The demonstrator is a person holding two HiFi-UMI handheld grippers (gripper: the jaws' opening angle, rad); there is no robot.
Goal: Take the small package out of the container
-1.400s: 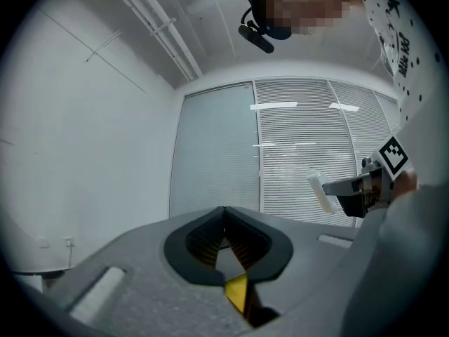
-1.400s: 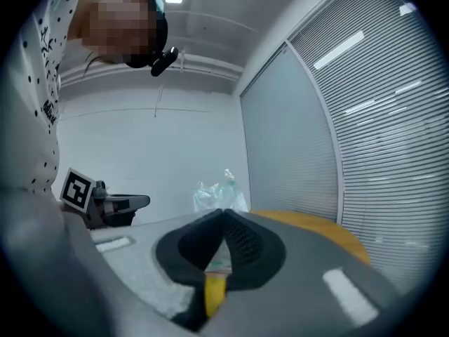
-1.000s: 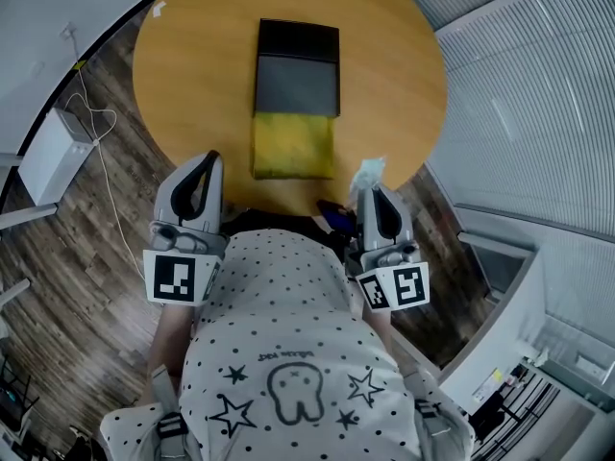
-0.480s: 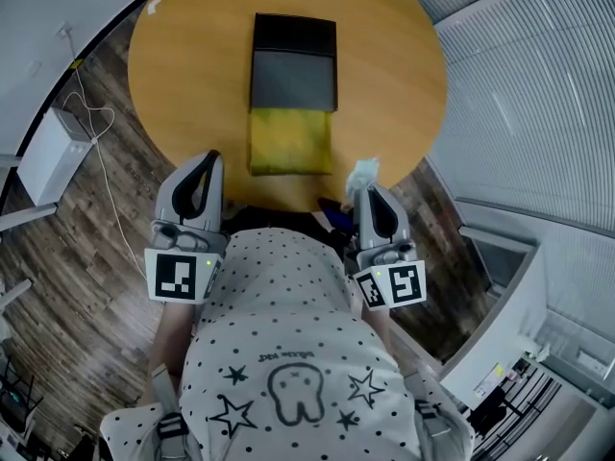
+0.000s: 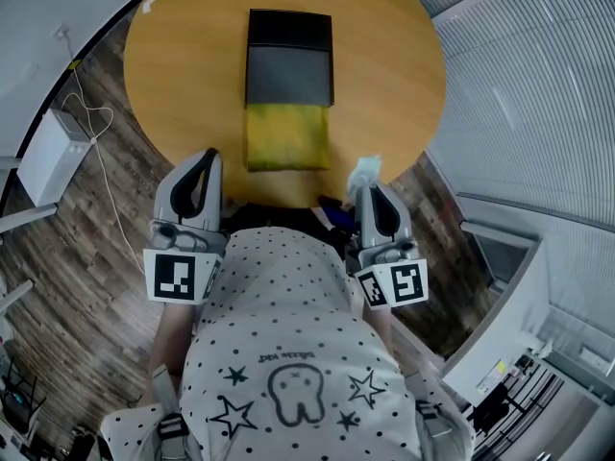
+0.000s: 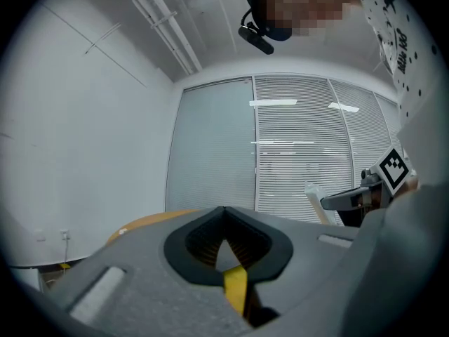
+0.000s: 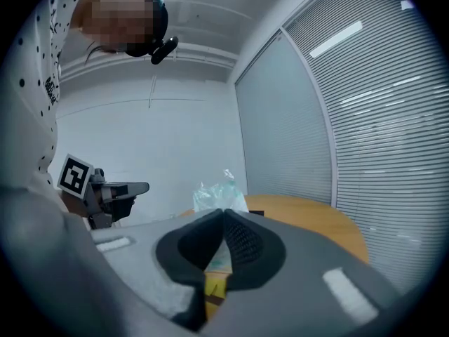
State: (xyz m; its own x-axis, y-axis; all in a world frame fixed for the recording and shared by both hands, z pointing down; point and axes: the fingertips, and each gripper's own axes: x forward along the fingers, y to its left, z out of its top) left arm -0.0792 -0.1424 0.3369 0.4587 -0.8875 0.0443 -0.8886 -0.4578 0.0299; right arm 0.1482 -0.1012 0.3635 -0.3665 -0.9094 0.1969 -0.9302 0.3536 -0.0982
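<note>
A black rectangular container (image 5: 288, 56) lies on the round wooden table (image 5: 183, 65), with a flat yellow piece (image 5: 286, 137) against its near end. My right gripper (image 5: 369, 190) hangs over the table's near edge, shut on a small crinkled clear package (image 5: 365, 170). In the right gripper view that package (image 7: 219, 192) sticks up from between the closed jaws of my right gripper (image 7: 223, 220). My left gripper (image 5: 206, 158) is held level with it at the left, off the table's near left edge. The left gripper view has my left gripper (image 6: 223, 213) shut with nothing in it.
A white box (image 5: 53, 154) with a trailing cable stands on the wood floor to the left. Slatted blinds (image 5: 538, 94) run along the right side. The person's dotted shirt (image 5: 288, 353) fills the lower middle of the head view.
The table and container have drifted slightly up and left in the head view. Both grippers keep their places, and the package stays in the right one.
</note>
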